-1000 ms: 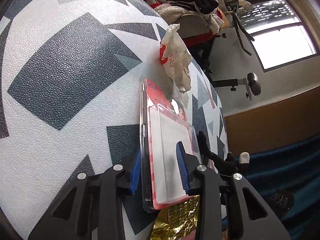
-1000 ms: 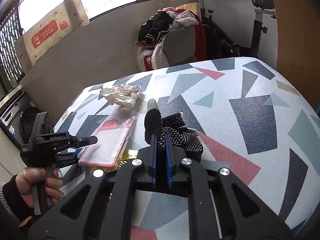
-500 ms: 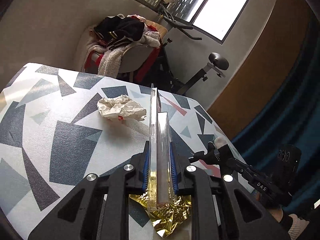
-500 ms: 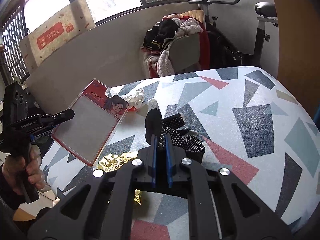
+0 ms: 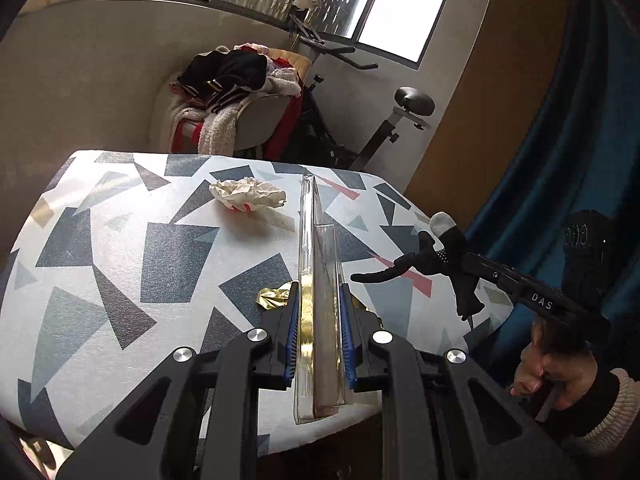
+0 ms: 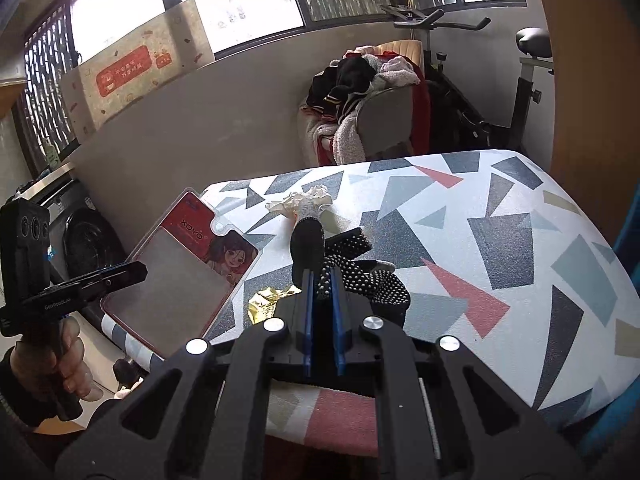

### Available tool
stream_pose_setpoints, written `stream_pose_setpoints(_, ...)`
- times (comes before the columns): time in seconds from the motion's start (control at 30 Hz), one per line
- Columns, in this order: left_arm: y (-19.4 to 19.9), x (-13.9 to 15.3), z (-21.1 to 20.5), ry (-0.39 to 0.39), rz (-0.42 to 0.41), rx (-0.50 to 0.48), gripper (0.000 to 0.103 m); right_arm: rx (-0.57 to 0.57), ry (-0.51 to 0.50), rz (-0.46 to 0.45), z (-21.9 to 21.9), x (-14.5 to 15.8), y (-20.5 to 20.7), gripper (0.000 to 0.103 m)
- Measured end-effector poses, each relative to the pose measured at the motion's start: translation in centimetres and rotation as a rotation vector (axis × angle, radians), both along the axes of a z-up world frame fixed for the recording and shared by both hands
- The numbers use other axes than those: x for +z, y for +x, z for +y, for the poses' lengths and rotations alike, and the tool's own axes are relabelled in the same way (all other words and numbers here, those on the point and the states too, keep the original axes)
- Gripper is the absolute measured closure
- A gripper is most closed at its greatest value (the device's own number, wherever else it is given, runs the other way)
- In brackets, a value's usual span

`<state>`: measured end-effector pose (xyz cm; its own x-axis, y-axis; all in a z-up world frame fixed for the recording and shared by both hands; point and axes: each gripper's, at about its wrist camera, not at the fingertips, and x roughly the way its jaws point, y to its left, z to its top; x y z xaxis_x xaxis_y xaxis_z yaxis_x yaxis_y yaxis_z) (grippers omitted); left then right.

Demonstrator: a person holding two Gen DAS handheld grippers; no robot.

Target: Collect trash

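While your left gripper point(image 5: 318, 328) clamps the clear blister pack point(image 6: 182, 270) edge-on above the patterned table's point(image 5: 120, 264) near edge, lifted presumably for disposal, your right gripper point(image 6: 321, 292) pinches a dotted black glove point(image 6: 360, 268). Crumpled paper point(image 5: 248, 196) and gold foil point(image 5: 274, 298) lie behind. The card reads "XOYO".

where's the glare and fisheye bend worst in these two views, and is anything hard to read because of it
Left wrist view: the windows blow out to white, the table edge bows, and the clear plastic package is edge-on, its label unreadable. Right wrist view: the windows are overexposed too, the wall curves, yet the package's red card reads fine.
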<state>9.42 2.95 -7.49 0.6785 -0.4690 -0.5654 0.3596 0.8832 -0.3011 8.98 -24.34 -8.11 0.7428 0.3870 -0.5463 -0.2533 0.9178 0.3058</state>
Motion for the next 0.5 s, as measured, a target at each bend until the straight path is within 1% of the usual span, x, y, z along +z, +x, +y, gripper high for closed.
stream_pose_setpoints(0.17,-5.2,-1.0,0.8,0.009,-0.010,-0.024,0.085,0.008,-0.005,-0.009,0.2,0.2,-3.1,0.091)
stream_pose_setpoints(0.3,-8.8,-2.1,1.0,0.036,-0.018,-0.047,0.085,0.006,-0.009,-0.018,0.3,0.1,-5.5,0.091)
stream_pose_setpoints(0.5,-11.3,-4.4,0.7,0.036,0.015,-0.072,0.088,0.003,0.002,-0.014,0.4,-0.5,-7.9,0.091)
